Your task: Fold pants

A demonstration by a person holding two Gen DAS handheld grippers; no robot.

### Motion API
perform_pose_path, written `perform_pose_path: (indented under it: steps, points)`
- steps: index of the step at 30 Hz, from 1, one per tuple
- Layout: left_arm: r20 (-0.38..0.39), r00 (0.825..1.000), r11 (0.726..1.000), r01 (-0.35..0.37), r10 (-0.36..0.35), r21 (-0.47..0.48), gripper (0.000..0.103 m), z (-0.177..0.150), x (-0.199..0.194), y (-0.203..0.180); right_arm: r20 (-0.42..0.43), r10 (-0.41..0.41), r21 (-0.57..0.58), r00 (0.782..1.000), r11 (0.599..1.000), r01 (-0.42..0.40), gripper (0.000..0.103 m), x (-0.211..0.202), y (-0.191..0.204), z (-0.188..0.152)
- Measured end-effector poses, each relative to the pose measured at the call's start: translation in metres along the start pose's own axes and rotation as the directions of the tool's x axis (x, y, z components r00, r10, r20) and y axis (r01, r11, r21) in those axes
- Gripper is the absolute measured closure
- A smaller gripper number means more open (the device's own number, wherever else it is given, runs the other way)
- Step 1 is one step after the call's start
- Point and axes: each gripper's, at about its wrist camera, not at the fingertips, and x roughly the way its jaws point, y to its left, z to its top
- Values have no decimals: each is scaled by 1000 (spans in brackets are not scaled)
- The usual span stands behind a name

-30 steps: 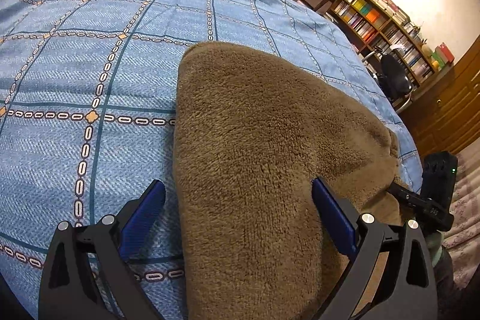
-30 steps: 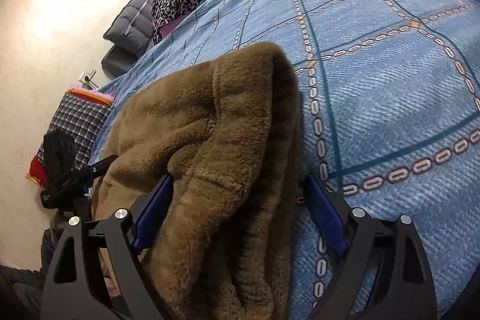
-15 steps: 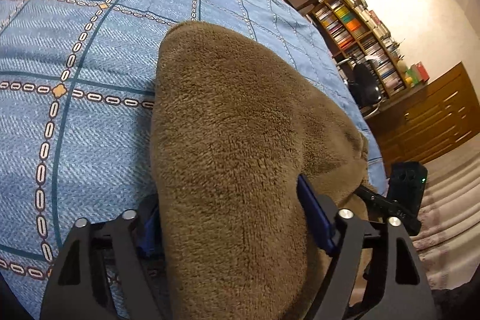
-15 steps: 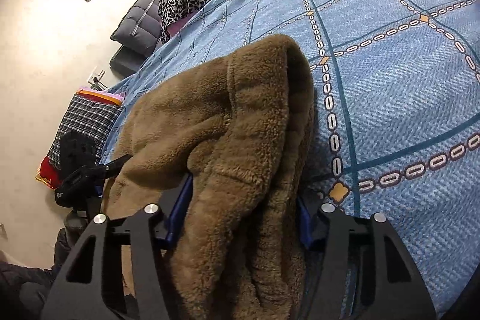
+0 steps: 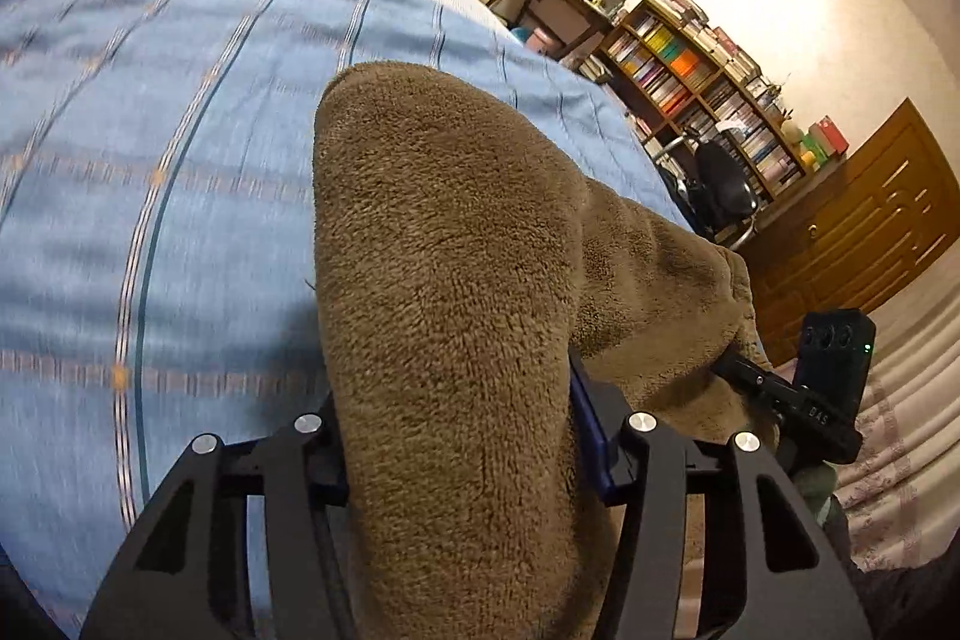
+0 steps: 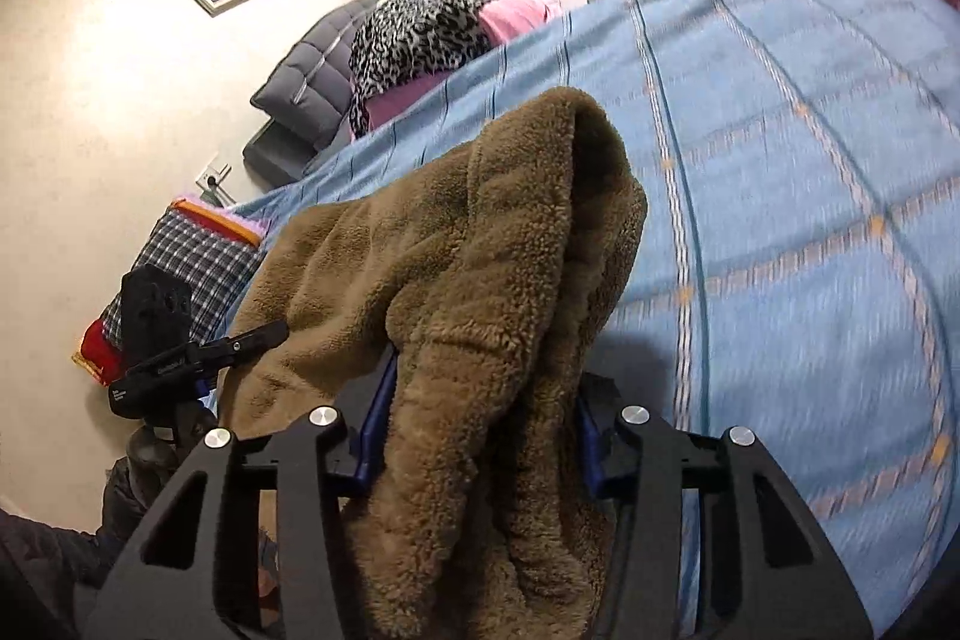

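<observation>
The brown fleece pants (image 5: 444, 244) lie bunched on the blue checked bedspread (image 5: 156, 148). My left gripper (image 5: 459, 436) is shut on one end of them, the fabric bulging up between its blue pads. My right gripper (image 6: 480, 424) is shut on the other end of the pants (image 6: 480, 244), which hang in thick folds between its jaws. Each gripper shows in the other's view: the right one (image 5: 798, 400) at lower right, the left one (image 6: 180, 358) at lower left. The pants stretch between them.
A leopard-print and pink pile (image 6: 432, 22) and a dark quilted pillow (image 6: 300, 94) sit at the bed's head. A bookshelf (image 5: 702, 70), an office chair (image 5: 720, 184) and a wooden cabinet (image 5: 870, 220) stand beyond the bed. A plaid cushion (image 6: 180, 268) lies by the wall.
Both grippers closed from open onto the pants. They now lift and move the fabric over the bed, and the bedspread is motion-blurred.
</observation>
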Motion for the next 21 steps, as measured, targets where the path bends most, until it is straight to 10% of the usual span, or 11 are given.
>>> perform_pose_path:
  steps: [21]
  points:
    - [55, 998, 999, -36, 35, 16, 49, 166, 160, 17, 39, -151, -24, 988, 988, 152, 54, 119, -114, 166]
